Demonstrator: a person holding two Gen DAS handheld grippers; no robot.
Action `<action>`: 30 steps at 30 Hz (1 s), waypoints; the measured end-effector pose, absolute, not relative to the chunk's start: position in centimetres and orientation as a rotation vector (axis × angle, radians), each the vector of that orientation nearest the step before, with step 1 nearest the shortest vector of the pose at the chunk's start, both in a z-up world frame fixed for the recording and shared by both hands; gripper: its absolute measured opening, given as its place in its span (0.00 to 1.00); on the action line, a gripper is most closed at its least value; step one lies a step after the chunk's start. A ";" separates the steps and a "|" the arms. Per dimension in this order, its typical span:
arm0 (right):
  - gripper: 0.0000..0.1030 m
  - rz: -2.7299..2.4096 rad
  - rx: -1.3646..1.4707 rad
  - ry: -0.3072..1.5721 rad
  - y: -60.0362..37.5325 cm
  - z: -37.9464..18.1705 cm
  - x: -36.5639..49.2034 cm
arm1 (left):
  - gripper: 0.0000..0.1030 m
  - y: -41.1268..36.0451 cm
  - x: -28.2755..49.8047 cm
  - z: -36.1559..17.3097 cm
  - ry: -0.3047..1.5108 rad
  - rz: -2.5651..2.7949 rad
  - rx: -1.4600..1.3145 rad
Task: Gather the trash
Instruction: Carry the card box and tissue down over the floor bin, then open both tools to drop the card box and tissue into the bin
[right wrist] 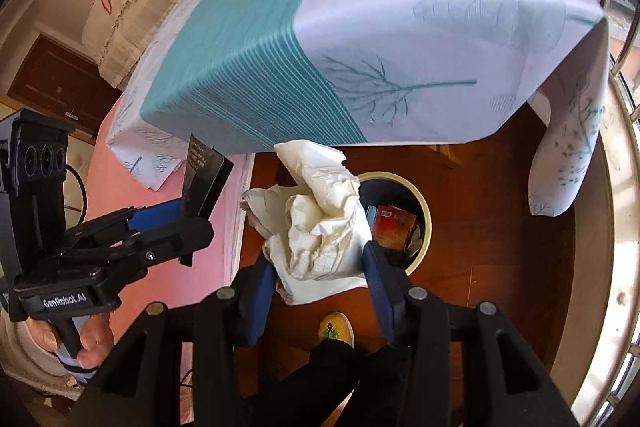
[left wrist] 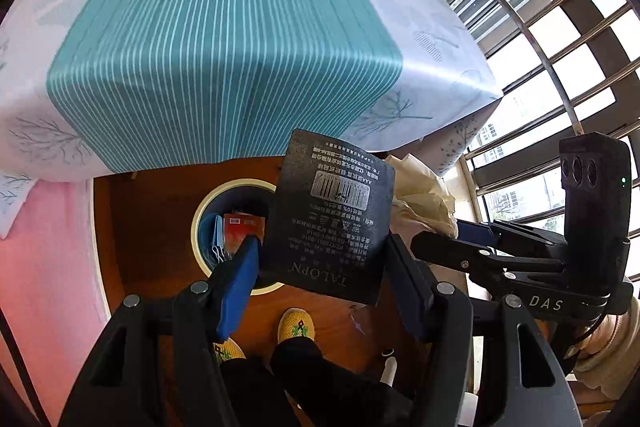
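My left gripper point(left wrist: 324, 247) is shut on a black packet point(left wrist: 330, 215) printed with a barcode and "TALOPN", held above a white-rimmed trash bin point(left wrist: 208, 203) on the floor. The bin holds a red packet point(left wrist: 242, 227) and a blue face mask point(left wrist: 218, 233). My right gripper point(right wrist: 320, 259) is shut on a crumpled cream paper wad point(right wrist: 316, 223), held above the same bin point(right wrist: 420, 211). The left gripper point(right wrist: 176, 223) with its black packet point(right wrist: 204, 179) shows at the left of the right wrist view. The right gripper point(left wrist: 464, 235) and the wad point(left wrist: 424, 195) show at the right of the left wrist view.
A table with a teal-striped and leaf-print cloth point(left wrist: 224, 39) overhangs the bin. The floor point(left wrist: 160, 227) is brown wood. A pink sheet point(left wrist: 44, 267) hangs on the left. A barred window point(left wrist: 552, 39) is on the right. The person's yellow slippers point(left wrist: 296, 323) stand below the grippers.
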State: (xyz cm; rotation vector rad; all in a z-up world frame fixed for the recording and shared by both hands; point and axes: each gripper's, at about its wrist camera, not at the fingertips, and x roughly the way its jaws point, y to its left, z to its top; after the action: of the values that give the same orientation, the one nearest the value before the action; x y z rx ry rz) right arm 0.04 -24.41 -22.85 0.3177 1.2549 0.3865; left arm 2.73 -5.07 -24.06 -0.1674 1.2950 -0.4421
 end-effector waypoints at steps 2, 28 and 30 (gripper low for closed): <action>0.43 0.369 0.334 1.263 -24.1 -25.8 0.5 | 0.60 -4.8 2.9 -26.8 1.295 -0.450 -0.154; 0.69 0.279 0.390 1.276 -21.6 -45.8 3.4 | 0.99 -1.2 6.1 -47.5 1.305 -0.483 -0.164; 0.69 0.280 0.390 1.278 -21.5 -46.0 3.5 | 0.99 -1.0 6.2 -47.1 1.301 -0.490 -0.172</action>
State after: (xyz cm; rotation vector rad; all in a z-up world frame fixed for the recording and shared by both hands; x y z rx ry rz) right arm 3.49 -21.50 -46.01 0.3903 1.2779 0.2797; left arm 6.19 -0.98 -47.14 -0.1722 1.3013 -0.4903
